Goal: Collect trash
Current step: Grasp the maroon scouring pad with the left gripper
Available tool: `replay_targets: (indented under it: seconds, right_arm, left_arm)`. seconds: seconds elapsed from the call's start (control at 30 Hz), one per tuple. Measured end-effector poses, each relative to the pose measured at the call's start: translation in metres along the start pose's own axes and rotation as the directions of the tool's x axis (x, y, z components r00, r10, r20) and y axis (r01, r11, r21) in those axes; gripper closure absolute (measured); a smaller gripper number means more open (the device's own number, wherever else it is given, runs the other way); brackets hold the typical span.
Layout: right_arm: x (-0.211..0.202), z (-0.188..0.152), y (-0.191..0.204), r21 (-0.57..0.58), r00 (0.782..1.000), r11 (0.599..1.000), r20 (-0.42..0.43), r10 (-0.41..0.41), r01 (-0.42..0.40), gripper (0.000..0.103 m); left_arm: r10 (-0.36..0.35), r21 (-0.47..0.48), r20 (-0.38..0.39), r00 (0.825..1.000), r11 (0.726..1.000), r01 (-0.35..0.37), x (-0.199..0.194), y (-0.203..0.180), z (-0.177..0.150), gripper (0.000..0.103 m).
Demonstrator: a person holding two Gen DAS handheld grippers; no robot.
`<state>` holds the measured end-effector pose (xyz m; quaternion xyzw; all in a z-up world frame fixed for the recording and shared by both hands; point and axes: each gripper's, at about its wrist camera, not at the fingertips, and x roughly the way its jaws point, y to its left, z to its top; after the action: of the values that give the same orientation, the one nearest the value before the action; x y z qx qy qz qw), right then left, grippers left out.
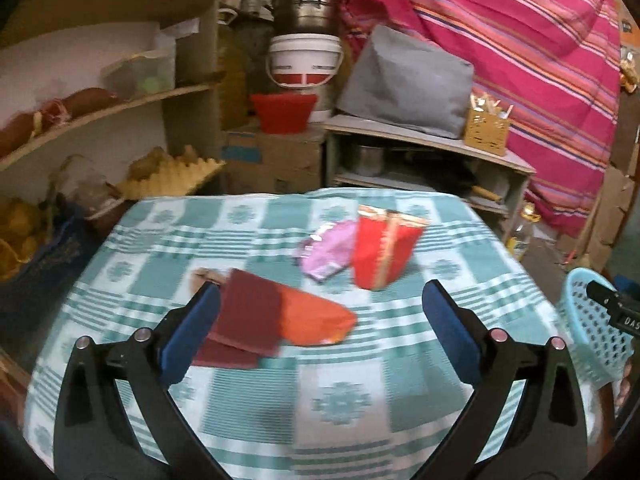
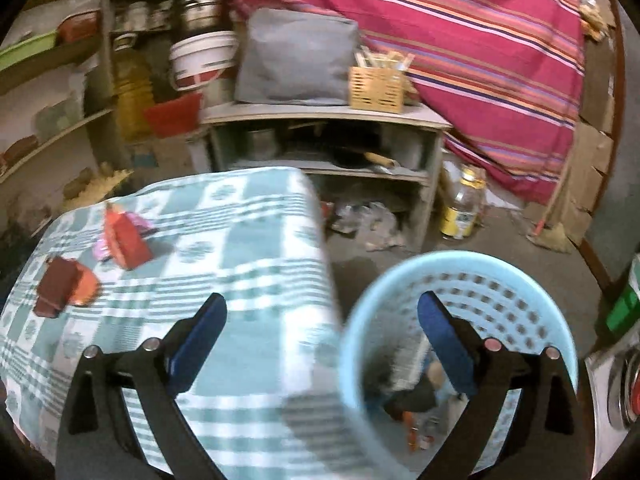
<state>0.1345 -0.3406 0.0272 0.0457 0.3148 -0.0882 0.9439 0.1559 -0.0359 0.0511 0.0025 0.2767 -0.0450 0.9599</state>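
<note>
Both claws, left (image 1: 320, 320) and right (image 2: 322, 332), gape wide and empty; the 3 wrappers, maroon-orange (image 1: 276, 316), pink (image 1: 328, 254) and red (image 1: 384, 252), look light, crinkly and slippery, best pinched across a flat edge.

A grey cushion (image 1: 404, 84) sat on a low shelf unit (image 1: 424, 140) beside a yellow slotted box (image 1: 486, 130) — striped pink cloth (image 1: 520, 40) hung behind. A white bucket (image 1: 305, 60) stood over a red tub (image 1: 283, 112).

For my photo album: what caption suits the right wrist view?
Open right gripper over a blue basket beside the checked table, wrappers left.
</note>
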Motion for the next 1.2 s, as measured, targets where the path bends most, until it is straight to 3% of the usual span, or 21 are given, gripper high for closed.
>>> replay_targets:
  seconds: [0.23, 0.47, 0.8, 1.0, 1.2]
  right_arm:
    - [0.014, 0.002, 0.054, -0.055, 0.998, 0.997, -0.014, 0.058, -0.059, 0.009]
    - [0.038, 0.000, 0.094, -0.115, 0.997, 0.991, -0.057, 0.058, -0.065, 0.009]
    - [0.061, -0.001, 0.106, -0.145, 0.994, 0.989, -0.109, 0.017, -0.032, 0.009]
    - [0.072, 0.001, 0.100, -0.065, 0.987, 0.997, -0.154, 0.039, -0.050, 0.009]
    - [0.078, -0.001, 0.107, -0.076, 0.985, 0.996, -0.169, 0.030, -0.043, 0.009]
  left_arm:
    - [0.053, 0.010, 0.004, 0.999, 0.999, -0.054, 0.006, 0.033, -0.010, 0.006]
    - [0.032, -0.005, -0.099, 0.995, 0.999, -0.033, 0.043, 0.055, -0.033, 0.006]
    - [0.050, 0.032, -0.189, 0.981, 0.998, -0.045, 0.086, 0.058, -0.043, 0.006]
    - [0.095, 0.041, -0.226, 0.969, 0.995, -0.088, 0.103, 0.055, -0.038, 0.006]
    - [0.061, 0.014, -0.302, 0.951, 0.998, -0.060, 0.121, 0.060, -0.040, 0.006]
